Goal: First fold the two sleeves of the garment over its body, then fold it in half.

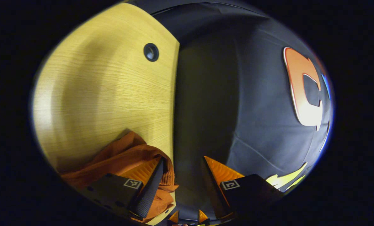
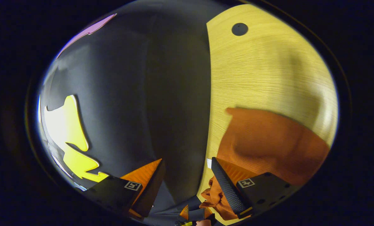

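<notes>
A: Left gripper view first. What do you see?

B: The left tongs (image 1: pixel 180 175) sit at six o'clock, jaws apart with a wide gap between them. Orange garment (image 1: pixel 124 157) cloth is bunched at about seven o'clock on the wooden desk (image 1: pixel 105 88), and it lies against the outer side of one finger (image 1: pixel 149 185). Nothing sits between the jaws, so they grip nothing.

A: Anything else on the desk?

B: A round dark hole (image 1: pixel 151 52) at about eleven o'clock. The desk's edge runs down the middle, and the black booth wall (image 1: pixel 237 110) takes the three o'clock side.

A: Now the right gripper view.

B: The right tongs (image 2: pixel 187 175) are at six o'clock, also spread apart and clamped on nothing. The garment (image 2: pixel 268 141) spreads flat on the desk (image 2: pixel 262 69) toward four o'clock, with a rumpled fold at five o'clock lying against one finger (image 2: pixel 227 185). A white tag shows at the cloth's edge by that fingertip.

A: Any containers?

B: I can't pick any out. The desk's dark hole (image 2: pixel 239 29) is near one o'clock, and the wall (image 2: pixel 127 94) covers nine o'clock.
</notes>
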